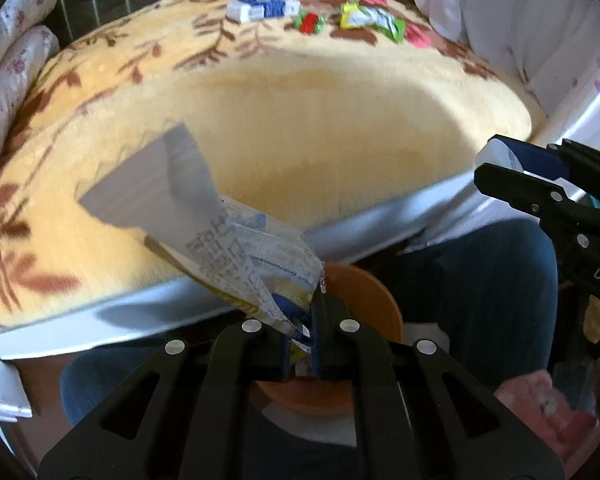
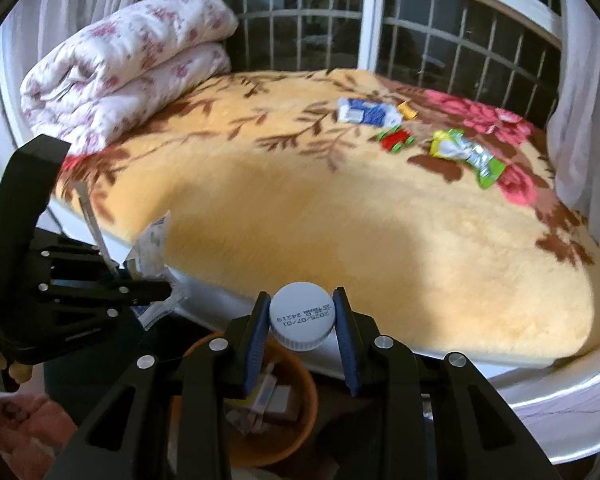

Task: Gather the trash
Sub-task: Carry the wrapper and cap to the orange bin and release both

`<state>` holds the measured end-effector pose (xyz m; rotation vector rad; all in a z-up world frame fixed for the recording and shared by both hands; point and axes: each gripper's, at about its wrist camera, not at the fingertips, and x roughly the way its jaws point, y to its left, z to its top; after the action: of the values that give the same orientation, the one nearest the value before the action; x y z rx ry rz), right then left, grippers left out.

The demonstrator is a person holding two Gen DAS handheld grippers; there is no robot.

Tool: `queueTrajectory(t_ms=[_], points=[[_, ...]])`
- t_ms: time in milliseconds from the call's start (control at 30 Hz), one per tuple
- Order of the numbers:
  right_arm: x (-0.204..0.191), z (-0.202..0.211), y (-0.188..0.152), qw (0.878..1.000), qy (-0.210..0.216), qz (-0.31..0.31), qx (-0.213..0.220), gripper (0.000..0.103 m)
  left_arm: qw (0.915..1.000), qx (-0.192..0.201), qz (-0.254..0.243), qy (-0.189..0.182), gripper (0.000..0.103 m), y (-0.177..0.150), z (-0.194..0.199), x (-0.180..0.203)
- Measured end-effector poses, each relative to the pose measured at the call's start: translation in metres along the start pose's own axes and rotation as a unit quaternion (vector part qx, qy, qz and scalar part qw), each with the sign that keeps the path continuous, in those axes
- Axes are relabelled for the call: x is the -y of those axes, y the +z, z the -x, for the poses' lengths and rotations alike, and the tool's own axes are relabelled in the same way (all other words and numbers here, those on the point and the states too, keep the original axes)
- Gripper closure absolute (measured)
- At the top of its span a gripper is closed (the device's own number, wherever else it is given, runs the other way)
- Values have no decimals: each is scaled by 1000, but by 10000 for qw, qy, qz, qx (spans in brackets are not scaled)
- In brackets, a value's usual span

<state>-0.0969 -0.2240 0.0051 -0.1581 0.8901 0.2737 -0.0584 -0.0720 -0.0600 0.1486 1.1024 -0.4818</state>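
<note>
My left gripper [image 1: 302, 336] is shut on a torn silver snack wrapper [image 1: 204, 216] and holds it above an orange bowl [image 1: 372, 300] below the bed's edge. My right gripper [image 2: 302, 320] is shut on a white bottle with a date-stamped cap [image 2: 302, 316], above the same orange bowl [image 2: 296, 432], which holds several scraps. More trash lies far off on the bed: a blue-white pack [image 2: 366, 112], a red-green wrapper [image 2: 396, 138] and a yellow-green wrapper [image 2: 466, 154]. The right gripper shows in the left wrist view [image 1: 500, 164]; the left gripper shows in the right wrist view [image 2: 156, 284].
A yellow floral blanket [image 2: 340, 220] covers the bed. A folded floral quilt [image 2: 120, 68] lies at its far left by the barred window [image 2: 440, 36]. The person's jeans-clad legs [image 1: 480, 300] sit beside the bowl. A pink slipper [image 1: 540, 408] is on the floor.
</note>
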Motion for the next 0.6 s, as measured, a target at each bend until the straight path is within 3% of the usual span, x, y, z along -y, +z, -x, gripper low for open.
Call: queueTrajectory(t_ms=[600], points=[[-22,-46,-52,9940,422,-9,-1007,71,9938,-1064,-32,-313,96,-44,-55,9]])
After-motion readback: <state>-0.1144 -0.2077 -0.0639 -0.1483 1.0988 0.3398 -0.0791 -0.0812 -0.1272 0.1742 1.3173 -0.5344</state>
